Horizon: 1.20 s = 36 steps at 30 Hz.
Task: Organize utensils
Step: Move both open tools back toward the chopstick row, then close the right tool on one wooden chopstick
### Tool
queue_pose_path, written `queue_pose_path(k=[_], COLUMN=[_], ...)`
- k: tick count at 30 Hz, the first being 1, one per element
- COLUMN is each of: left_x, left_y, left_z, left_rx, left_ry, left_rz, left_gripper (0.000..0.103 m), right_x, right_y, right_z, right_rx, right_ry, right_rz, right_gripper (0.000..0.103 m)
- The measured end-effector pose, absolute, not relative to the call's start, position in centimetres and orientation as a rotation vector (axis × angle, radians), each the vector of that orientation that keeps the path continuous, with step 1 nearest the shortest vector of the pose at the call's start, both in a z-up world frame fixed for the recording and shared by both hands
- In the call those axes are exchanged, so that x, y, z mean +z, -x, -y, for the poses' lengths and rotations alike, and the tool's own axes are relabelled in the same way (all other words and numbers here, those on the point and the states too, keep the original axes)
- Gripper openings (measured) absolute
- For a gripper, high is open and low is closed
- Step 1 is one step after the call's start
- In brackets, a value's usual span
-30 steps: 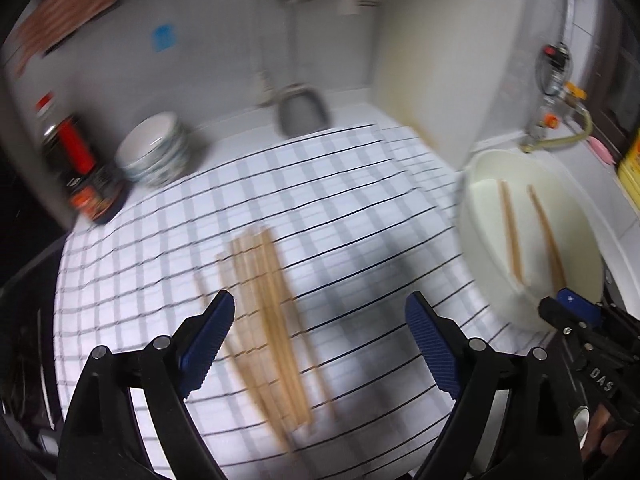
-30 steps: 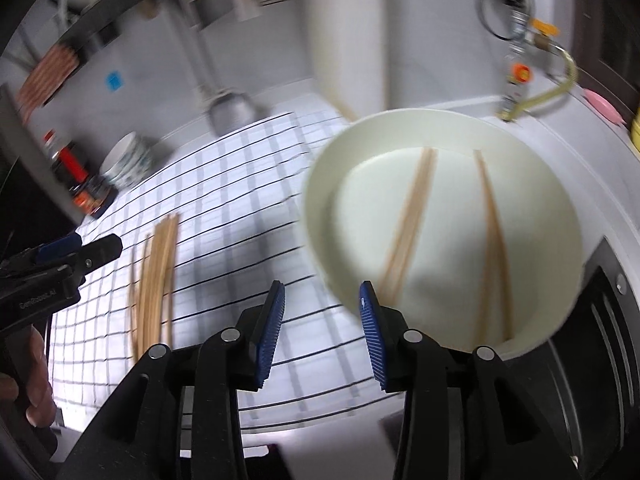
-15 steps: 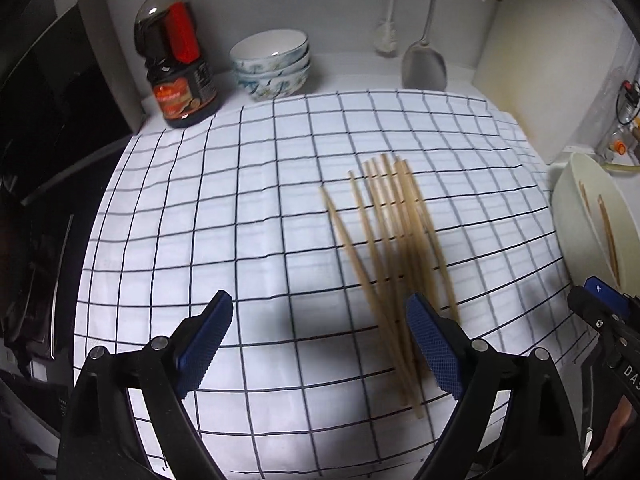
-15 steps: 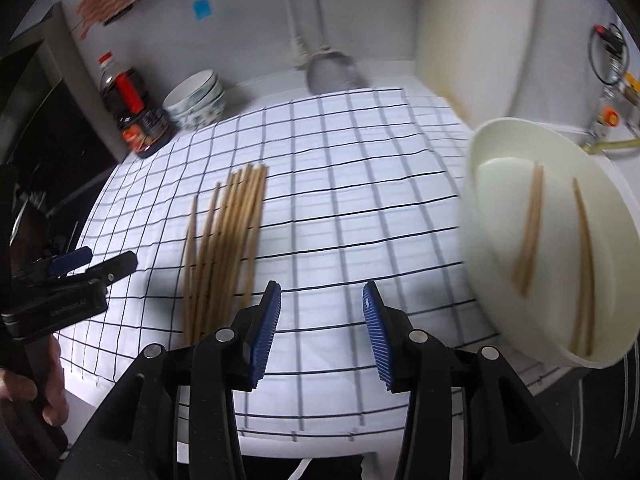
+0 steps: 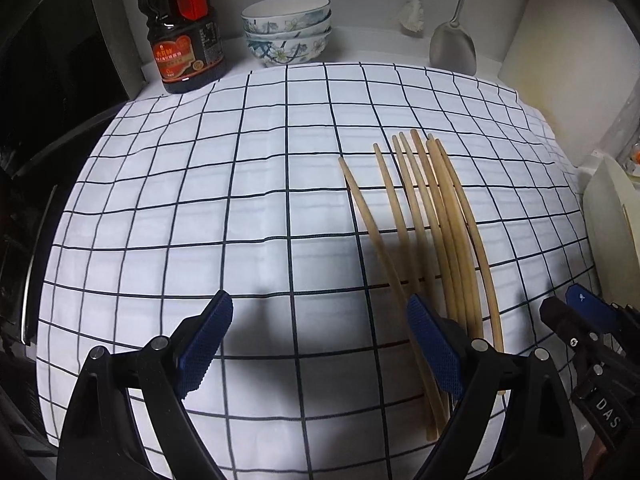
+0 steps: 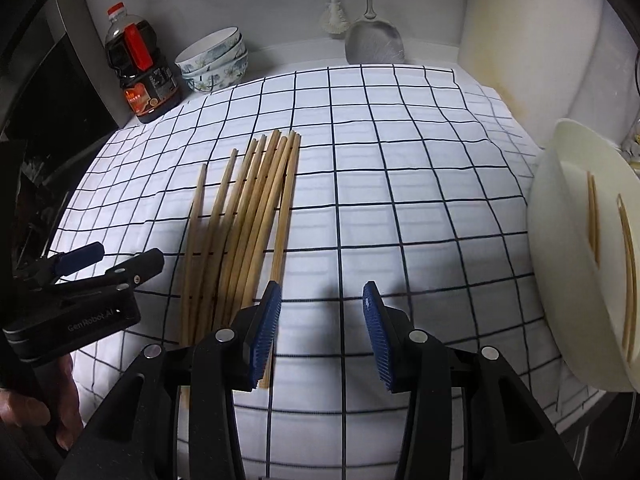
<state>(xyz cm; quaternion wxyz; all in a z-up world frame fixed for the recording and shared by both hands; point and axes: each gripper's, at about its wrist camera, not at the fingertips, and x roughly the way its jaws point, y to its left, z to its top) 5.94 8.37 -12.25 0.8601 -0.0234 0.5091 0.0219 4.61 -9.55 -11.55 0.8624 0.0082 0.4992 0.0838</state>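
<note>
- Chopsticks: loose fan of bamboo sticks lying flat on the checked cloth, right of centre in the left wrist view, left of centre in the right wrist view.
- Two more chopsticks lie inside the cream bowl at the right edge of the right wrist view.
- Left tool: jaws spread wide, nothing between them. Its right finger sits over the near ends of the sticks; contact cannot be told.
- Right tool: jaws part-way open, gripping nothing. Its left finger is just beside the rightmost stick; only cloth shows between the fingers.
- A hand holds the left tool at lower left of the right wrist view.
- Upper frame, along the wall: soy sauce bottle, stacked bowls, metal spatula, white brush.
- Nothing lies on the cloth between the tools and the sticks.
</note>
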Motion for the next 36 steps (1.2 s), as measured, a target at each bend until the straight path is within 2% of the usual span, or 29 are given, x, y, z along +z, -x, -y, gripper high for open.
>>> queue_pose_path(k=[24,27,29,31,36], left_x=[-14.0,-14.1,-14.1,-14.2,-14.4], left_y=[-7.4,-7.5,-7.7,-7.8,-8.3], left_z=[-8.9,-8.6,-8.4,-8.2,-8.0], left_rx=[0.102,0.095,0.09,0.086,0.079], left_ry=[0.048,0.05,0.048,0.048,0.047], left_rz=[-1.076,-1.077,-1.077,-1.077,-1.074], left_gripper=[0.087,0.087,0.087,0.087,0.087], right_x=[-14.5,-14.5,-14.5,-14.5,-14.5], right_y=[-7.8,-7.8,-7.9,-7.9,-7.7], right_z=[6.5,6.7,7.2,7.9,9.3], right_rx=[0.216,0.213,0.202,0.196,0.166], right_ry=[0.088,0.098,0.091,0.076,0.056], right_rz=[-1.082,-1.073,-1.072,-1.073,-1.074], right_gripper=[0.042,0.036,0.023,0.016,0.013])
